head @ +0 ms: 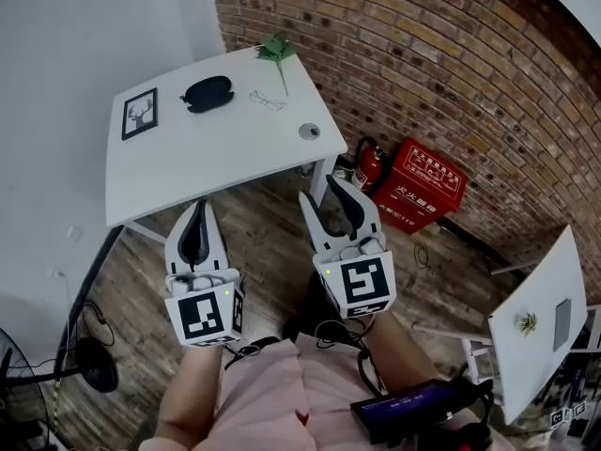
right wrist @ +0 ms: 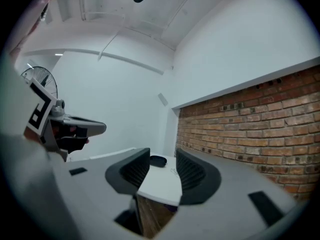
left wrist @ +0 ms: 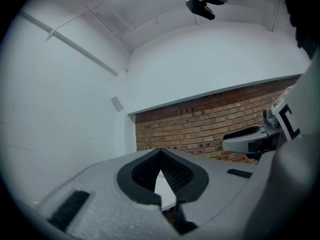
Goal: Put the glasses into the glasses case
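The black glasses case [head: 207, 93] lies shut on the white table [head: 216, 158], towards its far side. The thin-framed glasses [head: 268, 100] lie just right of the case. Both grippers hover off the table's near edge, over the wooden floor, pointing level at it. The left gripper [head: 200, 205] has its tips together and holds nothing; its pads [left wrist: 172, 171] meet at the front. The right gripper [head: 331, 194] is open and empty. Between its jaws in the right gripper view [right wrist: 162, 166] I see the table [right wrist: 160, 186] and the case [right wrist: 158, 161] far off.
On the table are also a framed deer picture [head: 140, 113], a green sprig [head: 277, 50] and a round grey disc [head: 309, 131]. A fire extinguisher [head: 368, 165] and a red box [head: 421, 184] stand by the brick wall. A fan [head: 94, 365] is at lower left, a second white table [head: 540, 322] at right.
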A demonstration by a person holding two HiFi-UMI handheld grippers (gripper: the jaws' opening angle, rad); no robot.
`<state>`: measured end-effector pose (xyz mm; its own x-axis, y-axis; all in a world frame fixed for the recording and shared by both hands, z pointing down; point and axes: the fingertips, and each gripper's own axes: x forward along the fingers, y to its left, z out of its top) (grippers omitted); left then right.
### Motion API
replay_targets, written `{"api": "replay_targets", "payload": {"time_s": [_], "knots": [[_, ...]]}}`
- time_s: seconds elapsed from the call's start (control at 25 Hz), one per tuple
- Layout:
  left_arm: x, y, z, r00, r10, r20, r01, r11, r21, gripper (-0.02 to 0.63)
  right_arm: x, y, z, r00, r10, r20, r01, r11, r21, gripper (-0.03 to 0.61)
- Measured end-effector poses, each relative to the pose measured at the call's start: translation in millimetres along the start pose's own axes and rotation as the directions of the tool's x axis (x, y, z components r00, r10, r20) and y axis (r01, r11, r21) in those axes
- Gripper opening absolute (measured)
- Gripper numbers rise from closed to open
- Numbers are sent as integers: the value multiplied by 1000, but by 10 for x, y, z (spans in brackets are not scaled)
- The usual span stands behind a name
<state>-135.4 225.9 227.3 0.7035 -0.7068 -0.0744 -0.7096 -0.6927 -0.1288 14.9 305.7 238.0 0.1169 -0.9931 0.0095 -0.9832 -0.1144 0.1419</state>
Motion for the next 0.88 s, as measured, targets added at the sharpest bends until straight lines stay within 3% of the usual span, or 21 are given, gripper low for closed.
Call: {"api": "replay_targets", "payload": {"time_s": [0.36, 0.88], "knots": [[538, 19, -340, 998, -10, -57, 11, 1000, 9, 0, 512, -210, -385, 999, 16, -49, -14, 999, 28, 163], [1919, 238, -817, 984, 33, -176, -25, 998, 50, -1, 1996, -790, -916, 983, 128, -130, -118, 989, 84, 156]]}}
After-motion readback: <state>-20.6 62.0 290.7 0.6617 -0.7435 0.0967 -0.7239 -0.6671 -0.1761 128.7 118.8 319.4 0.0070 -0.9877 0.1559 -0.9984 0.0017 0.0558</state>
